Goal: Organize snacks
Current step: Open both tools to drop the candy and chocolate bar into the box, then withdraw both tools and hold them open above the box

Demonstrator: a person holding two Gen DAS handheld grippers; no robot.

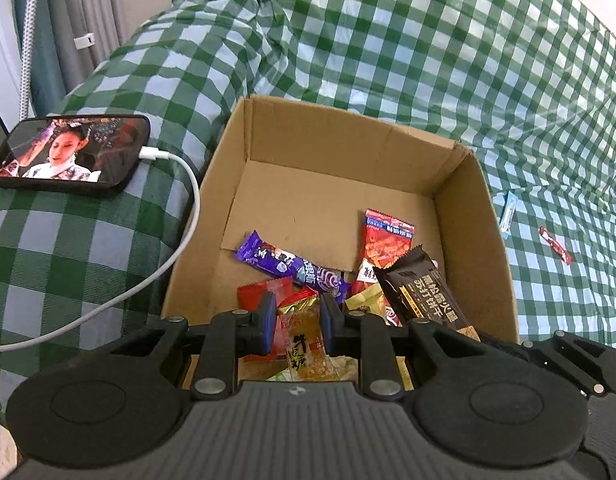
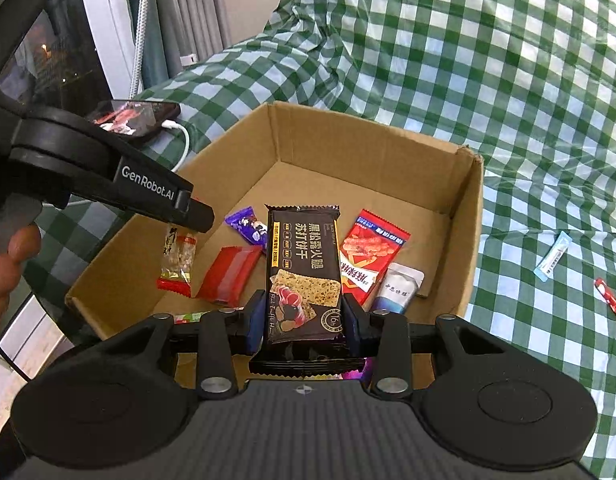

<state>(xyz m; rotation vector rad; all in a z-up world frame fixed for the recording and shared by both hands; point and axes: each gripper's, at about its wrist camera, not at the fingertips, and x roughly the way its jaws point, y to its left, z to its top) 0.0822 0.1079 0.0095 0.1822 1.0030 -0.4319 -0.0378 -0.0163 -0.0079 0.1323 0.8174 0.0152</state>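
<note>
Grippers hover over the cardboard box [image 2: 463, 216] — left gripper [image 1: 298, 322] clamps a nougat candy [image 1: 308, 344], right gripper [image 2: 302, 320] a black soda-cracker pack [image 2: 304, 268] — likely for dropping in.

Bright, soft daylight (perhaps window-lit); edges bowed.

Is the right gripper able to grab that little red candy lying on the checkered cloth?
Probably not right now. The right gripper is shut on the black cracker packet over the cardboard box, so its jaws are full. The red candy itself lies uncovered on the cloth, outside the box.
</note>
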